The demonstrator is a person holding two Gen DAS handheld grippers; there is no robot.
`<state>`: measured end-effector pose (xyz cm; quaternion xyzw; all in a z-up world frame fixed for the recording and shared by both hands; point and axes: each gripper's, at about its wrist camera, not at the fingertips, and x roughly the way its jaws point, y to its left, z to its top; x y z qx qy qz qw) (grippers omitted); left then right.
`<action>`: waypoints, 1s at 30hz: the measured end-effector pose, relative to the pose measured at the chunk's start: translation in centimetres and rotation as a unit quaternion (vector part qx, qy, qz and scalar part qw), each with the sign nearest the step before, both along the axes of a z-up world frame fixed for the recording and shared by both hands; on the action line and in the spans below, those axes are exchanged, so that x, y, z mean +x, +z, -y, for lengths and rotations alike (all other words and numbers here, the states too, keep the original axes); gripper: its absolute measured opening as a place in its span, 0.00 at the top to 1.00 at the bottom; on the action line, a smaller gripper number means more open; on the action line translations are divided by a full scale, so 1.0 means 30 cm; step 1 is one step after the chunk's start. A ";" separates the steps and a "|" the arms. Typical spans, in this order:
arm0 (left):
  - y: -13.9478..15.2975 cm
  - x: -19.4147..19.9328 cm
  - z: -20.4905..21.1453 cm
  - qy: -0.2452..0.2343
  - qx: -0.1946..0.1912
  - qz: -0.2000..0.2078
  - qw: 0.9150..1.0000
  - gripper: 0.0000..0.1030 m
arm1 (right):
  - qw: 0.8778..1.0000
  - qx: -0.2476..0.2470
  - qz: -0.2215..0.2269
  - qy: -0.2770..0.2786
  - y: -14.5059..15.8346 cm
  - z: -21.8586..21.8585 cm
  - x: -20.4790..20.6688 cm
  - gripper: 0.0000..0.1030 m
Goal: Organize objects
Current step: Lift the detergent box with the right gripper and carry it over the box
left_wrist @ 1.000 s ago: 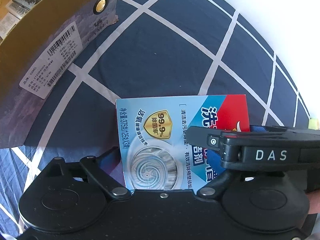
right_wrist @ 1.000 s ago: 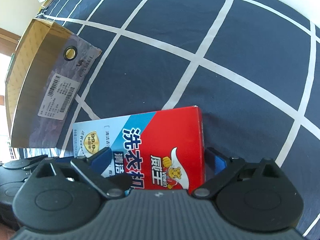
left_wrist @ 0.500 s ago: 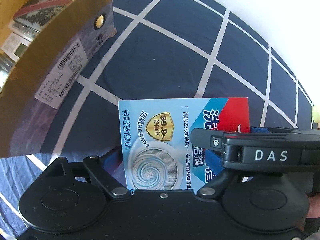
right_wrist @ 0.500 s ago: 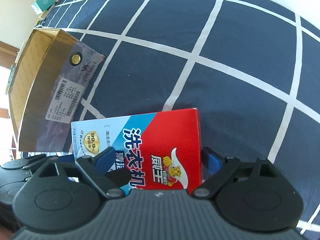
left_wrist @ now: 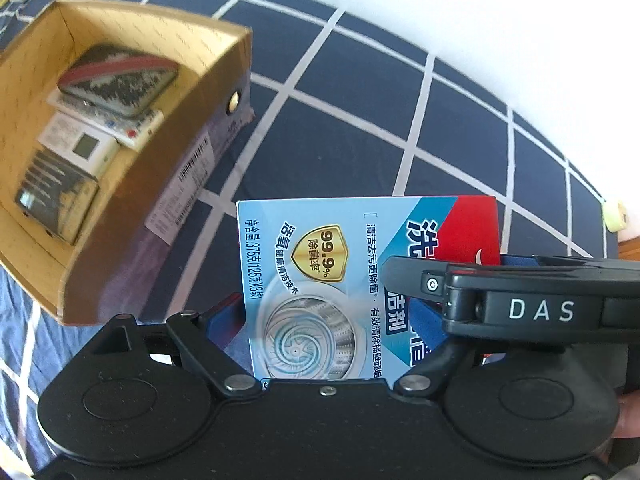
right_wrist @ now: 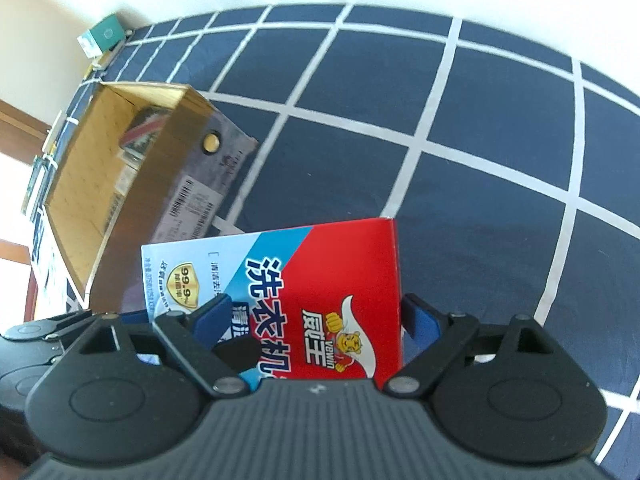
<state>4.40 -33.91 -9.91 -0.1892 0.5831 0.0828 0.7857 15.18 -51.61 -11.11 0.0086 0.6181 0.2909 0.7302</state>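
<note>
both the left gripper (left_wrist: 320, 320) and right gripper (right_wrist: 312, 320) have jaws closed on the detergent box (right_wrist: 320, 280), held above the bed beside the cardboard box (left_wrist: 132, 184); they should keep it level and lower together.

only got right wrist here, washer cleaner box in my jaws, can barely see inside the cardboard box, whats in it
Observer: The left wrist view looks down into the cardboard box. A dark case with a red edge lies at its far end.
Operator: anything else in there
Observer: A white remote with a small screen sits next to the case, and a dark packet lies at the near end.
Operator: is the left one on my box too
Observer: Yes, the left gripper has its jaws closed on the pale blue end of the cleaner box.
</note>
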 end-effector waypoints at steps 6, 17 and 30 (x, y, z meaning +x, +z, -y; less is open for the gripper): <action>0.076 -0.035 -0.054 -0.020 0.002 0.022 1.000 0.16 | 0.999 0.001 0.021 -0.027 0.089 -0.048 -0.052 0.13; 0.196 -0.062 -0.243 -0.080 0.012 0.043 0.996 0.16 | 0.996 0.003 0.046 -0.081 0.217 -0.230 -0.131 0.13; 0.280 -0.062 -0.570 -0.142 0.023 0.052 0.988 0.16 | 0.988 0.017 0.054 -0.147 0.291 -0.542 -0.190 0.13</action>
